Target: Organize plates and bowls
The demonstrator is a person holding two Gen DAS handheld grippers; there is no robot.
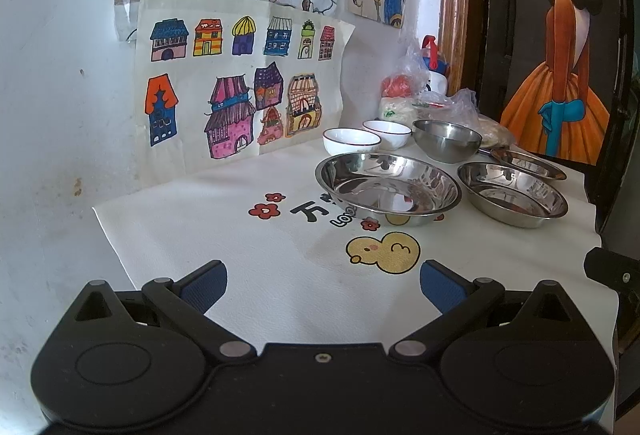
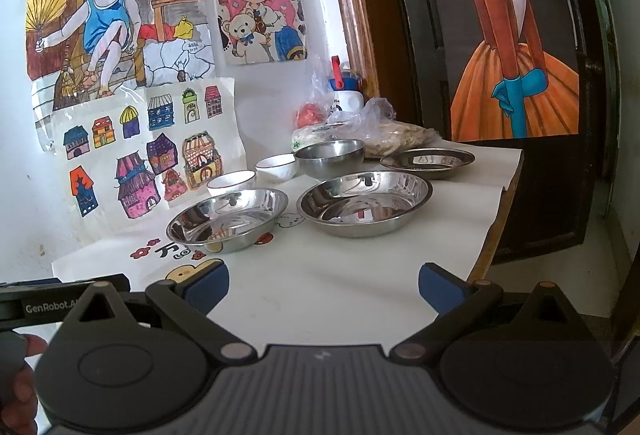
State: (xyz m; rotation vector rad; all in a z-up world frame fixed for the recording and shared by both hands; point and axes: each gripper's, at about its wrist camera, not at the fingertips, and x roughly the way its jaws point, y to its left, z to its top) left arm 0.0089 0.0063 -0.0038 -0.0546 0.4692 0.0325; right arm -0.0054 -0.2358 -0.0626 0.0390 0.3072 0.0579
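Three shallow steel plates lie on a white printed cloth: a near-left plate (image 1: 387, 188) (image 2: 228, 218), a middle plate (image 1: 513, 193) (image 2: 366, 201) and a far-right plate (image 1: 528, 163) (image 2: 427, 161). Behind them stand two white ceramic bowls (image 1: 351, 140) (image 1: 387, 133) (image 2: 232, 182) (image 2: 277, 167) and a deep steel bowl (image 1: 447, 140) (image 2: 330, 156). My left gripper (image 1: 323, 285) hovers open over the cloth's near part, well short of the near-left plate. My right gripper (image 2: 323, 287) is open too, in front of the middle plate, with nothing between its fingers.
Plastic bags of food (image 1: 408, 95) (image 2: 360, 123) and a small bottle (image 2: 345, 87) crowd the back of the table. Children's drawings (image 1: 240, 83) lean on the wall to the left. The table's right edge (image 2: 500, 203) drops off beside a dark door (image 2: 500, 35). A hand (image 2: 18, 387) shows at lower left.
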